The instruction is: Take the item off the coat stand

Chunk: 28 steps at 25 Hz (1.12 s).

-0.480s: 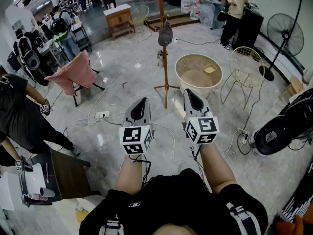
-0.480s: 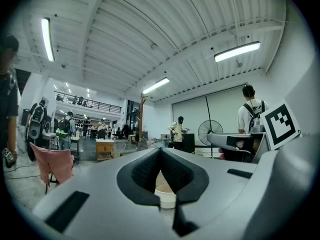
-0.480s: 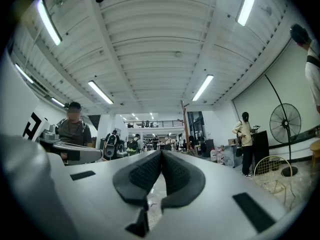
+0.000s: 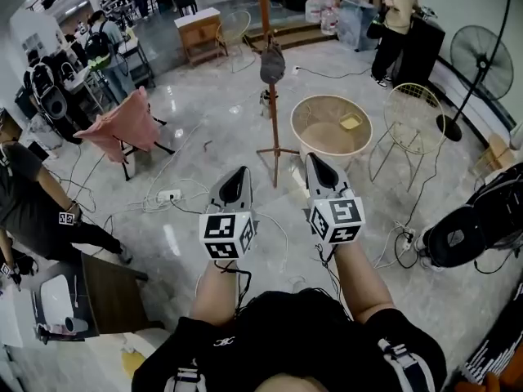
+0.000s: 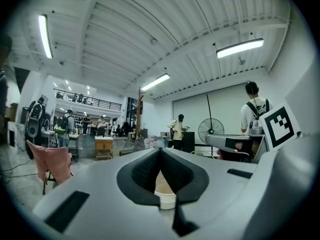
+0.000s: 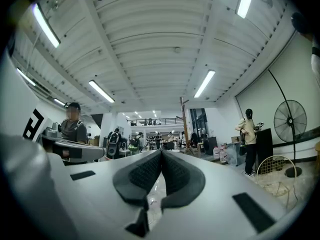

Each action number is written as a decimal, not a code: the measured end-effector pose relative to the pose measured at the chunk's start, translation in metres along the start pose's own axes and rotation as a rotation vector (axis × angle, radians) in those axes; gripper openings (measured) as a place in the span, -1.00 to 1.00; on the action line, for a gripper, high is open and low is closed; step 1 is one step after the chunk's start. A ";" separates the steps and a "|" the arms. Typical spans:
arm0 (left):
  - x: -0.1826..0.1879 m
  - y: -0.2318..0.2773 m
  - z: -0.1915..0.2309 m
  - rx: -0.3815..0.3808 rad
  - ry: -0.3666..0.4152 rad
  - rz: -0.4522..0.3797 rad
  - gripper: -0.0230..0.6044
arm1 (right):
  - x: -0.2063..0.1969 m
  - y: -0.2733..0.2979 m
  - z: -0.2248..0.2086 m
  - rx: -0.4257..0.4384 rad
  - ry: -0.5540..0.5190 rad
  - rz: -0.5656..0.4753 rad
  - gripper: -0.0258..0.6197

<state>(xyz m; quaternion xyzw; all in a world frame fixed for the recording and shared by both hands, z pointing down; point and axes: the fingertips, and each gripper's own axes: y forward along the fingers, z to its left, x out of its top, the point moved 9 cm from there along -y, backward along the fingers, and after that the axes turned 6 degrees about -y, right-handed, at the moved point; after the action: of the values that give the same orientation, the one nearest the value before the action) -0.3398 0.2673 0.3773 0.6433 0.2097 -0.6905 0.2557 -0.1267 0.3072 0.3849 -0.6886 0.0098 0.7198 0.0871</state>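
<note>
L gripper [image 4: 239,176] + R gripper [image 4: 315,163]: side by side, level, pointing 12 o'clock. Both jaws pressed together, nothing in either. Prob carried shut since nothing within reach yet.
Coat stand [image 4: 273,113] at 12 o'clock, well apart from both grippers.
Cap [image 4: 272,65] hangs on peg partway up pole, clear of floor. Likely needs upward lift to unhook.
Round basket [image 4: 293,126] at 1 o'clock, just beside stand's feet: 1 obstacle for R side approach.
</note>
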 end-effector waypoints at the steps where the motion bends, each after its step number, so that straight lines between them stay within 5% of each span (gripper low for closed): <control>1: 0.003 0.010 -0.004 0.003 -0.001 -0.002 -0.88 | 0.001 0.005 -0.010 0.007 0.000 0.002 -0.87; 17: 0.004 0.158 -0.080 0.035 -0.023 0.024 -0.88 | -0.006 0.057 -0.173 0.045 0.010 0.013 -0.87; 28: -0.012 0.233 -0.057 0.007 -0.035 0.010 -0.88 | -0.034 0.123 -0.205 0.048 0.002 0.015 -0.87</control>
<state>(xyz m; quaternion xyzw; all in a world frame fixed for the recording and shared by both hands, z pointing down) -0.1493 0.1217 0.3938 0.6329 0.1996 -0.7012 0.2606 0.0604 0.1551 0.3955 -0.6869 0.0325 0.7194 0.0980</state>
